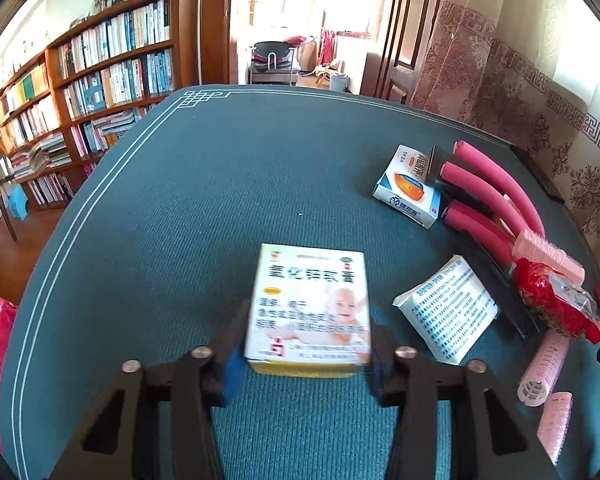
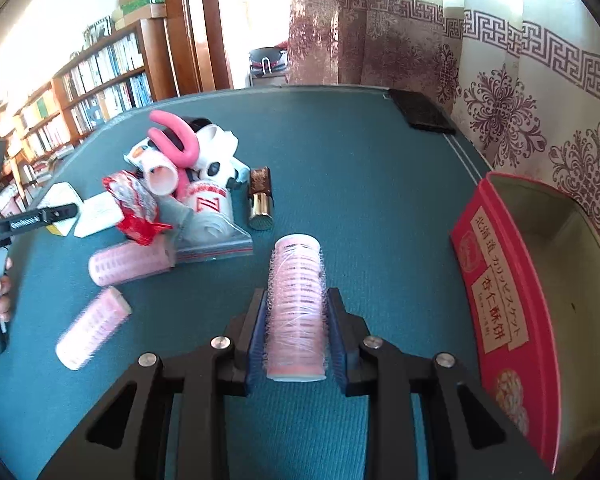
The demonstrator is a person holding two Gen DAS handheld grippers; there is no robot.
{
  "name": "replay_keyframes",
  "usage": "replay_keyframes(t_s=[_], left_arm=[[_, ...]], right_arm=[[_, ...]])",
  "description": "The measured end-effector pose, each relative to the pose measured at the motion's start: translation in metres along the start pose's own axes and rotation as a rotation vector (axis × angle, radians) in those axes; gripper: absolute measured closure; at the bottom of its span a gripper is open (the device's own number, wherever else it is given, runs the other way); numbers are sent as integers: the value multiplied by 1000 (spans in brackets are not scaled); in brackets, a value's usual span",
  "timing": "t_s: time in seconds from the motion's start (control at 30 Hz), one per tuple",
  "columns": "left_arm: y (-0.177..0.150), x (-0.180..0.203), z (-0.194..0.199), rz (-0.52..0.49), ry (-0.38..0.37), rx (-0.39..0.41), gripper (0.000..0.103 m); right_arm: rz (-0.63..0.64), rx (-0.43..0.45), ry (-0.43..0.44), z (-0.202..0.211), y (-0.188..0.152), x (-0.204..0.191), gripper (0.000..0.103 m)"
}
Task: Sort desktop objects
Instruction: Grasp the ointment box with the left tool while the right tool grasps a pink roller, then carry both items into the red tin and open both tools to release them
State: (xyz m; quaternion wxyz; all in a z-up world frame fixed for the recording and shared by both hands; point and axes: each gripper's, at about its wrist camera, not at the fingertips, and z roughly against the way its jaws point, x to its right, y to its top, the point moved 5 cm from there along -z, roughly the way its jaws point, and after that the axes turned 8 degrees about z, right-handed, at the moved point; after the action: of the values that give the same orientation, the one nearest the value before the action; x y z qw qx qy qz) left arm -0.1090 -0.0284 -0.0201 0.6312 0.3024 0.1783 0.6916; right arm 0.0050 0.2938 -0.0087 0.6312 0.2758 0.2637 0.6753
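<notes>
Your right gripper (image 2: 296, 330) has its fingers squeezed on a pink roller (image 2: 297, 308), held over the middle of the tabletop (image 2: 360, 152), near the red tin (image 2: 496, 304) at the right edge. Your left gripper (image 1: 306, 344) has its fingers closed on the sides of a white box (image 1: 310, 304), over the near middle. The roller is soft and bristly, so I think it could slip or roll out if you tilt it. The tin's wall is tall; come in low and you may knock it.
</notes>
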Motion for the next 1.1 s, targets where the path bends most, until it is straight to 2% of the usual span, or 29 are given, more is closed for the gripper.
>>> replay_keyframes(t_s=[0.37, 0.57, 0.83, 1.1], left_arm=[[2, 16, 27, -30, -8, 57, 57], [2, 48, 53, -81, -71, 86, 57], [-9, 135, 73, -202, -205, 79, 57], [-35, 256, 81, -369, -366, 31, 57]], right_arm=[[-56, 54, 25, 32, -5, 9, 71], [-128, 105, -9, 61, -7, 36, 71], [-228, 174, -156, 113, -21, 103, 71], [-309, 155, -246, 131, -50, 158, 71]])
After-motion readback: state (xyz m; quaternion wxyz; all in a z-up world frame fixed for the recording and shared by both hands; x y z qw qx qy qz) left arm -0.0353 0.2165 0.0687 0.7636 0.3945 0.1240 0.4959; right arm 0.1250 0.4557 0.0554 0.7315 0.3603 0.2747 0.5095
